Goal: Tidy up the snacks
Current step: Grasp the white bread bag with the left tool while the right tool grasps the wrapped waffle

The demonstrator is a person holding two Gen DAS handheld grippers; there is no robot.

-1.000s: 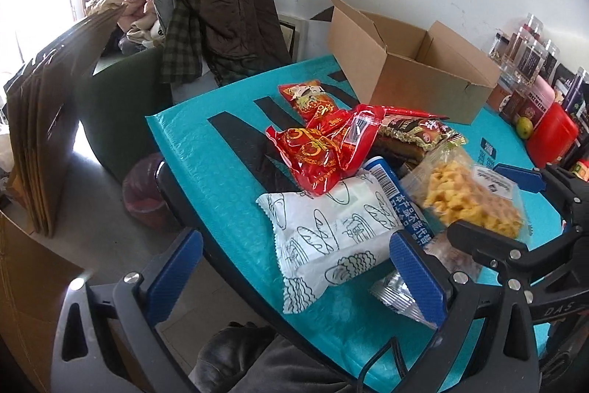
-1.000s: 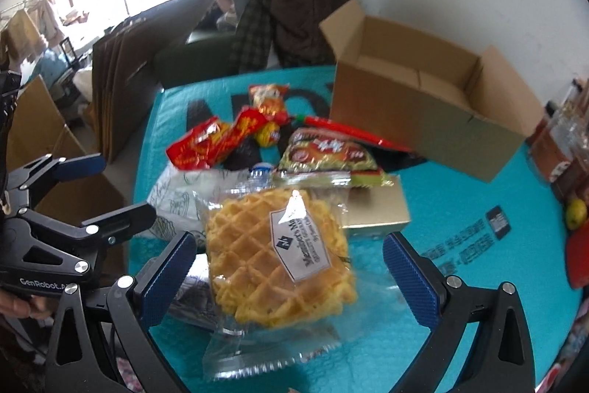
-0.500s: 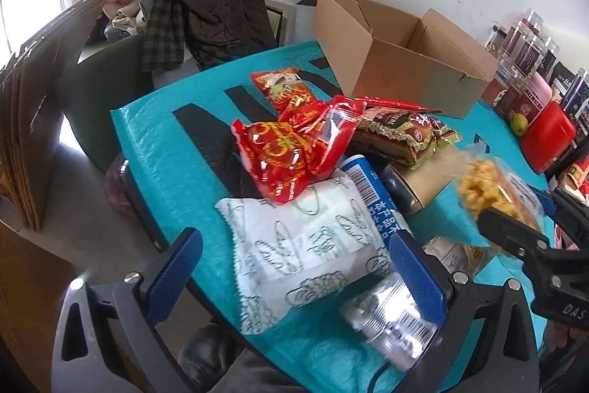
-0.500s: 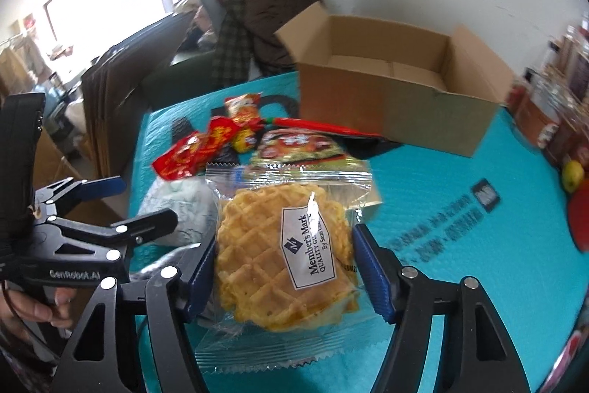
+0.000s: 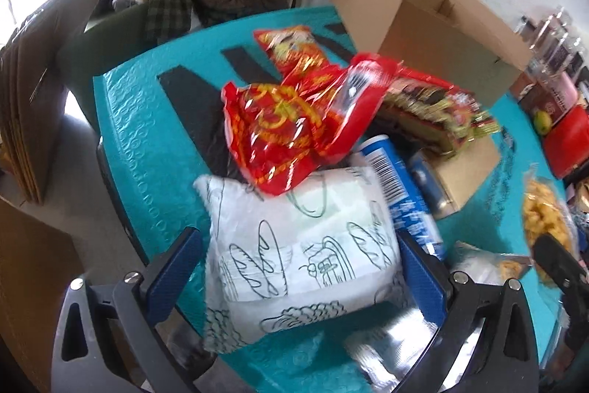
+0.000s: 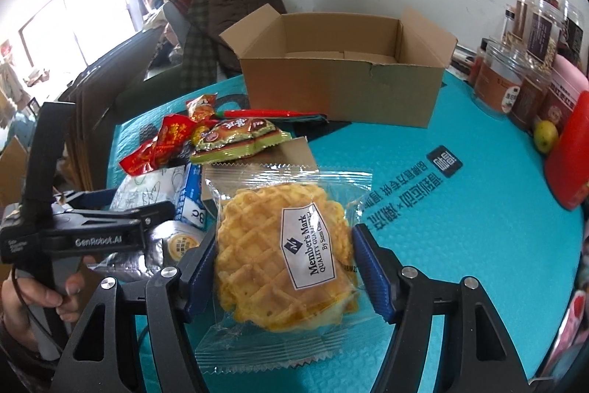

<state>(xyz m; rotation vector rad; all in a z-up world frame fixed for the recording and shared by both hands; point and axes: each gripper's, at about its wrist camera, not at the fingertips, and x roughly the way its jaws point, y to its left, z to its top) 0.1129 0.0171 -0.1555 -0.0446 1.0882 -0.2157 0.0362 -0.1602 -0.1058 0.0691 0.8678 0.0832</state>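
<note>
The right claw (image 6: 283, 267) was clenched on the waffle packet (image 6: 283, 256), labelled "Member's Mark", held above the desk (image 6: 460, 245). The left claw (image 5: 298, 267) straddled the white bread bag (image 5: 294, 245), apparently not yet clamped. Next likely came carrying the waffle into the empty cardboard box (image 6: 342, 87) beyond the pile.
</note>
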